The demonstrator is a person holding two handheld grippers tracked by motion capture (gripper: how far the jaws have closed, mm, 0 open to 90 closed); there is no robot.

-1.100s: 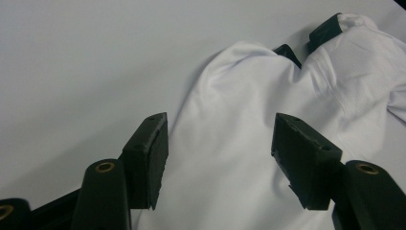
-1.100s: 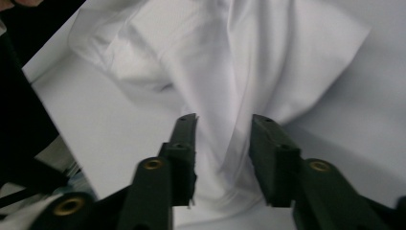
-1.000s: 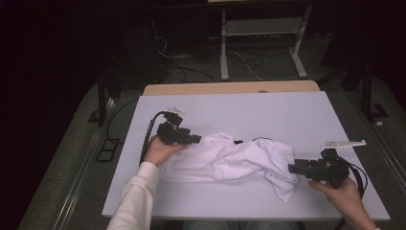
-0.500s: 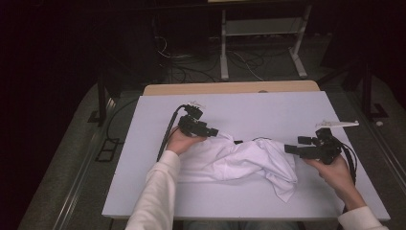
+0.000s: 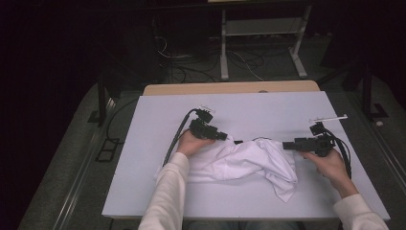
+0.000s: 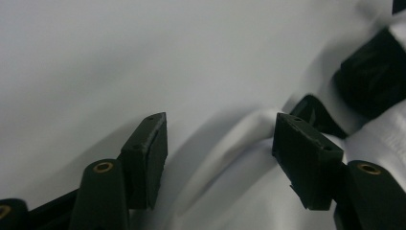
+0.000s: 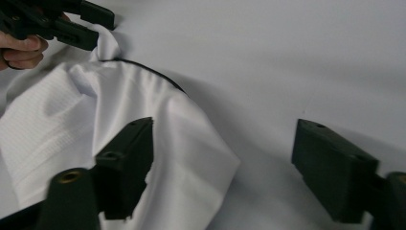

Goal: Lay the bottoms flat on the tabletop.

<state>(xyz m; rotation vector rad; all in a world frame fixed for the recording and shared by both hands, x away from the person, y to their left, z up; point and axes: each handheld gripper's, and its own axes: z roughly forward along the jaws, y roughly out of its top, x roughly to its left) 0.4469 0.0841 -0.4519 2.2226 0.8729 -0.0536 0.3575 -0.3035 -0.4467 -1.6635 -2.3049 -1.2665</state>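
A crumpled white garment [image 5: 239, 163] with a thin black trim [image 7: 143, 71] lies on the middle of the white table [image 5: 268, 108]. My left gripper [image 5: 224, 137] points right at the garment's far edge. Its jaws have just been closing but stand open, and a raised fold of cloth [image 6: 234, 143] lies between them without the pads pressing on it. My right gripper [image 5: 286, 145] points left at the garment's right end. Its jaws have also just been closing and stand open, one finger [image 7: 127, 163] over the cloth [image 7: 182, 158], the other over bare table.
A wooden tabletop edge [image 5: 230, 88] shows beyond the white surface. Behind the table, cables [image 5: 191, 67] and a metal stand [image 5: 261, 33] sit on the dark floor. Each gripper trails a black cable [image 5: 174, 141] across the table. Bare table lies beyond the garment.
Both hands have moved away from the person. The left gripper went right along the garment's far edge; the right gripper went from the near right corner up to the garment's right end.
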